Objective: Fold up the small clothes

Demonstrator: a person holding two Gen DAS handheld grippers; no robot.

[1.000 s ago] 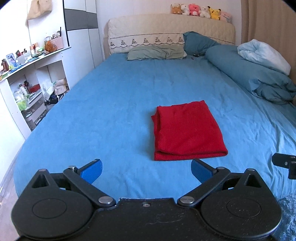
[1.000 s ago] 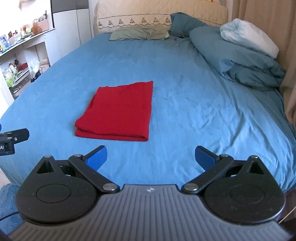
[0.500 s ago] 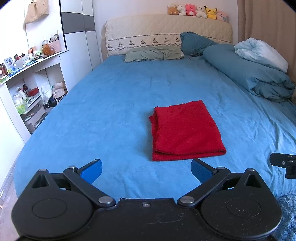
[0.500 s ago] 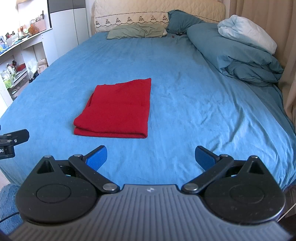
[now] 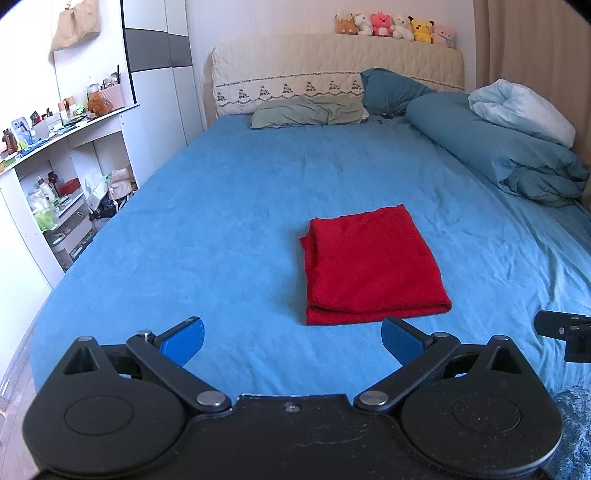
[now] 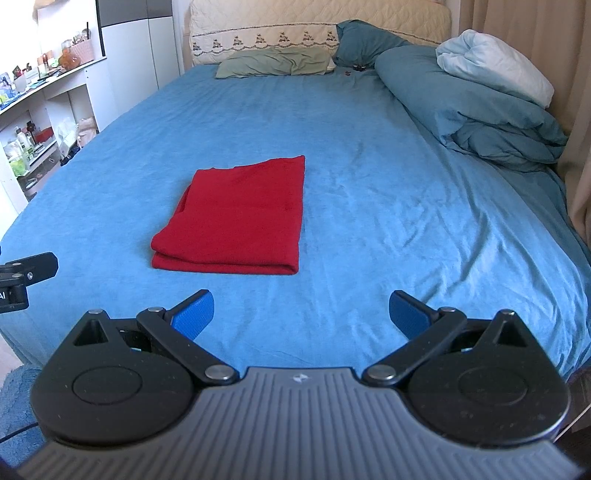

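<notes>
Left gripper (image 5: 291, 338): I've got it wide open, blue pads spread apart, nothing between them, hovering at the near edge of the bed.
Right gripper (image 6: 301, 308): same story on my other side, jaws spread wide and empty, hanging over the near sheet.
Other rig: each camera catches a black piece of the neighbouring gripper at its frame edge, low and to the side.
Folded red fabric garment (image 5: 371, 266): lying flat on the bed just beyond both grippers, touching neither; it's a neat rectangle with the layered fold edge facing me. From the left camera it sits slightly right of centre, from the right camera (image 6: 236, 219) left of centre, so it's between my two grippers.
Blue-sheeted bed (image 5: 229, 206): lightly wrinkled, stretching away from me.
Bundled teal duvet (image 6: 469, 103): heaped along the far right side, a pale blue-white pillow (image 6: 495, 62) on top.
Sage green pillow (image 5: 308, 112): against the cream headboard.
Row of plush toys (image 5: 393, 26): lined up on top of the headboard.
White shelving unit (image 5: 55, 177): left of the bed, cluttered.
</notes>
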